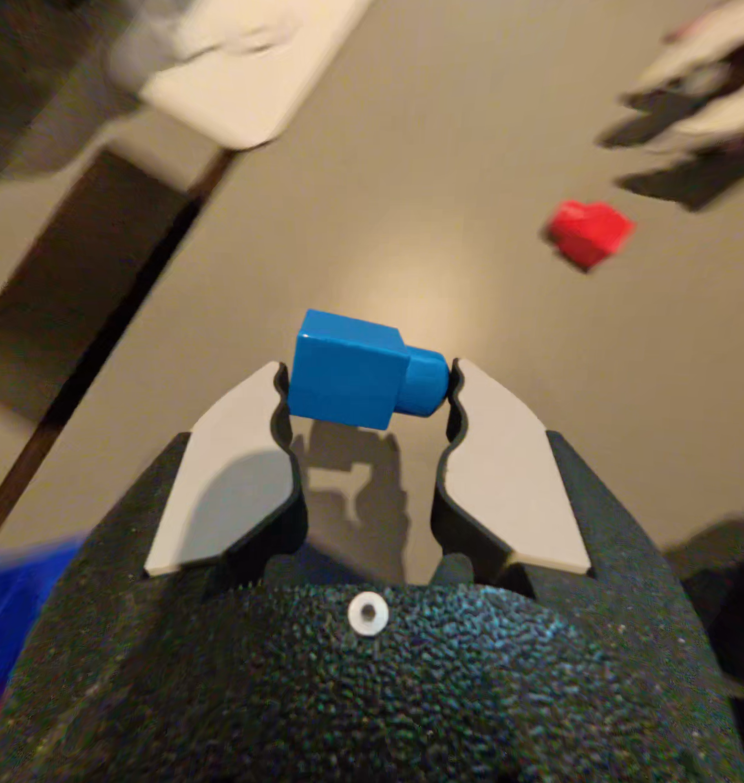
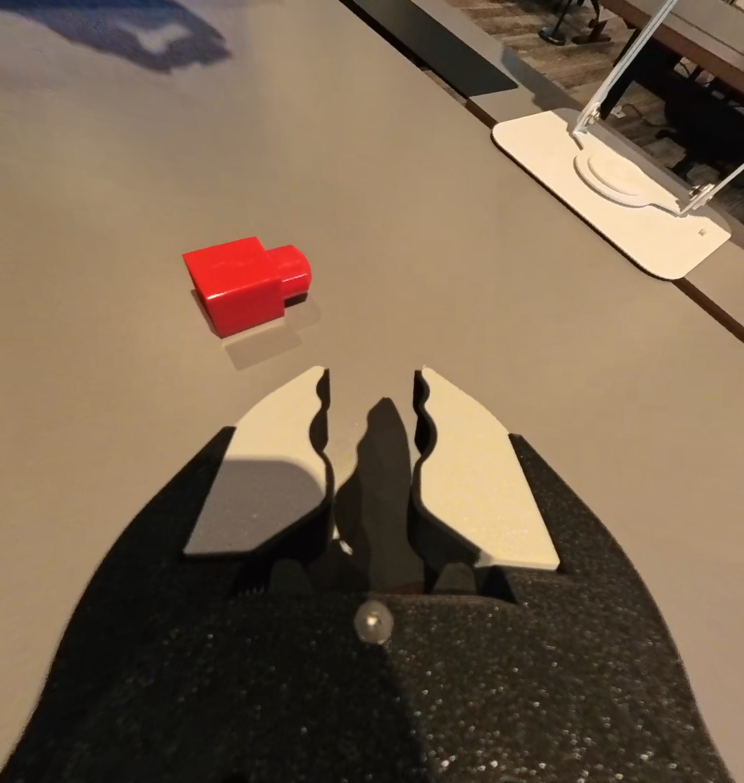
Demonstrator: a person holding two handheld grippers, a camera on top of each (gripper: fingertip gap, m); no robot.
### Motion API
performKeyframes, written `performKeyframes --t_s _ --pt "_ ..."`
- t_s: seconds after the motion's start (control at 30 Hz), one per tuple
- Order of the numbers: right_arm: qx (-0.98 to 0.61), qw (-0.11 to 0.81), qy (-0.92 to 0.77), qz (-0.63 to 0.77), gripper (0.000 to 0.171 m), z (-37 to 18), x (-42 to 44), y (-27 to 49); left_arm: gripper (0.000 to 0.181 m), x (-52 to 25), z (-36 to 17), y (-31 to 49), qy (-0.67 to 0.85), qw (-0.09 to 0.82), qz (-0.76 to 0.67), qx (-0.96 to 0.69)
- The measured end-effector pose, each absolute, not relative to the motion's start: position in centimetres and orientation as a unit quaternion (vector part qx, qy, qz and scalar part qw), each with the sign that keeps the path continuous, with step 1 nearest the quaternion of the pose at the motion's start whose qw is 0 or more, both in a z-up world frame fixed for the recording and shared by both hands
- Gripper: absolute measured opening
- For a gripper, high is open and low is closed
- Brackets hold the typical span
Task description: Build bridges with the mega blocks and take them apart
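Observation:
My left gripper (image 1: 368, 383) is shut on a blue single-stud block (image 1: 353, 373), held sideways above the table with its stud against the right finger. A red single-stud block (image 1: 588, 233) lies on its side on the beige table (image 1: 446, 148), far right of the blue one. In the right wrist view the red block (image 2: 245, 284) lies ahead and to the left of my right gripper (image 2: 372, 377), which is open with a narrow gap and empty. The right gripper also shows blurred in the left wrist view (image 1: 679, 135), beyond the red block.
A white flat stand base (image 2: 607, 190) with a clear bracket sits at the table's far right edge; it also shows blurred in the left wrist view (image 1: 243, 72). The table edge (image 2: 721, 317) runs diagonally. A blue patch (image 1: 14, 614) sits at lower left. One gripper's finger ends stand about 35 cm off the other's. The white flat stand base (image 2: 607, 190) lies some 30 cm from my right tips, 35 cm from my left tips.

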State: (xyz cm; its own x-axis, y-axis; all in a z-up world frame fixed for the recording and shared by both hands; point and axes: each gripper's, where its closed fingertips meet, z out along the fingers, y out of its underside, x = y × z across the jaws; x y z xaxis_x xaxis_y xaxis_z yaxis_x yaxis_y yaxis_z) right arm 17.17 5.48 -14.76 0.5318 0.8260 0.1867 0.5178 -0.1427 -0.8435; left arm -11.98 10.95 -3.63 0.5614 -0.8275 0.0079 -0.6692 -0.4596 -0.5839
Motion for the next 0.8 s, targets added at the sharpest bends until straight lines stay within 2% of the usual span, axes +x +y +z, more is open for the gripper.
performKeyframes --t_s 0.13,0.23,0.3,0.43,0.57,0.67,0.8 --pt "-0.732 0.475 -0.46 0.16 0.038 -14.7 17.2 5.3 0.071 1.0 -11.1 5.6 0.599 0.148 -0.189 -0.764" --pt "-0.726 0.48 -0.466 0.158 0.038 -14.6 17.2 5.0 0.071 3.6 -16.8 3.7 0.647 0.078 -0.147 -0.744" --pt "-0.723 0.482 -0.469 0.159 0.038 -14.5 17.1 4.9 0.072 4.4 -18.4 3.4 0.654 0.074 -0.14 -0.74" --pt "-0.723 0.479 -0.47 0.164 0.038 -14.5 17.1 4.8 0.073 5.1 -18.3 3.2 0.655 0.086 -0.153 -0.735" --pt "-0.722 0.481 -0.469 0.165 0.038 -14.5 17.1 4.8 0.086 4.4 -17.1 3.8 0.651 0.104 -0.157 -0.735" --pt "-0.721 0.481 -0.471 0.162 0.038 -14.5 17.1 4.8 0.092 3.2 -13.7 4.7 0.633 0.142 -0.185 -0.738" --pt "-0.72 0.483 -0.472 0.161 0.038 -14.5 17.1 4.7 0.087 -3.1 -5.9 8.9 0.552 0.26 -0.199 -0.767"
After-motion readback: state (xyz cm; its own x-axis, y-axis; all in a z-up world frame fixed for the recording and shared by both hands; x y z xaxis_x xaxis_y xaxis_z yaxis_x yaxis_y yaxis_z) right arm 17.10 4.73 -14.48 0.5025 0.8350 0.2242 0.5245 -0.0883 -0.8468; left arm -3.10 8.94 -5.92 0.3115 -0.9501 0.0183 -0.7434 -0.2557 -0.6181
